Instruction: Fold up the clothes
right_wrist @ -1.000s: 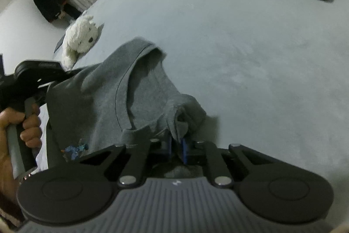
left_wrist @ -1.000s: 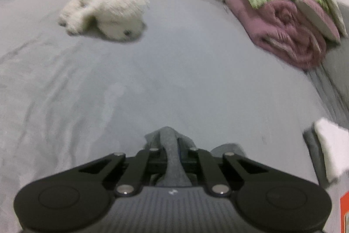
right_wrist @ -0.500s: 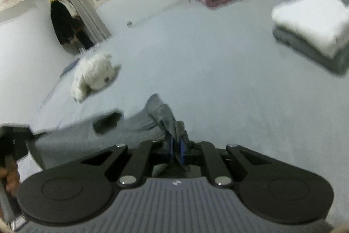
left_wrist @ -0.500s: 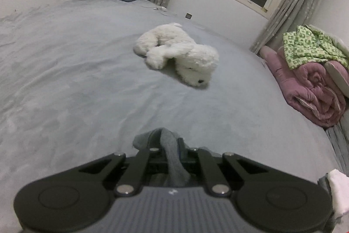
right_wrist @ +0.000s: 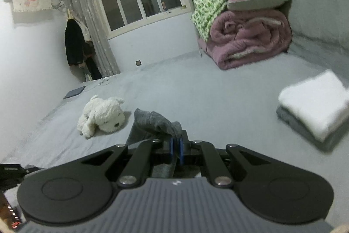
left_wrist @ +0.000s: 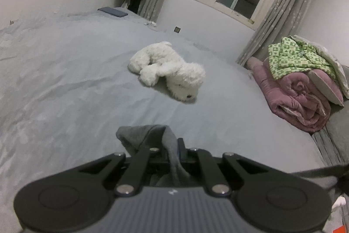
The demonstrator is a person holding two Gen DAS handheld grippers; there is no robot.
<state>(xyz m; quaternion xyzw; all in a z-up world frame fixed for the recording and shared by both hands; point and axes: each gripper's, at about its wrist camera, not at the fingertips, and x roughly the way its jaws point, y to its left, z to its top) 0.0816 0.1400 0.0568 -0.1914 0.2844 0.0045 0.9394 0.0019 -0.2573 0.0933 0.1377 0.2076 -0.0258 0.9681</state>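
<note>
The left gripper (left_wrist: 172,149) is clamped tight on a bunched fold of a grey cotton T-shirt (left_wrist: 150,137), the fabric spilling forward over its black fingers and down between the linkage arms. The right gripper (right_wrist: 176,146), its blue-padded fingers (right_wrist: 171,149) pressed nearly together, pinches another fold of the same garment (right_wrist: 152,123), which rises in a soft peak ahead of the jaws. Both tools are held low and roughly level above a wide bed covered with a pale grey sheet (left_wrist: 65,80), pointing toward the window wall; the hands holding them are out of view.

One white plush dog (left_wrist: 168,71) lies on its side near the middle of the bed, beyond the held shirt. At the bed's far right corner sits one rolled mauve quilt (right_wrist: 250,40) topped by a green-and-white patterned cloth (right_wrist: 207,3). Along the right edge rests one stack of two folded items, a white towel-like piece (right_wrist: 314,104) on a grey one (right_wrist: 301,126), blurred. One dark flat tablet-like object (left_wrist: 112,12) lies at the far left corner.
</note>
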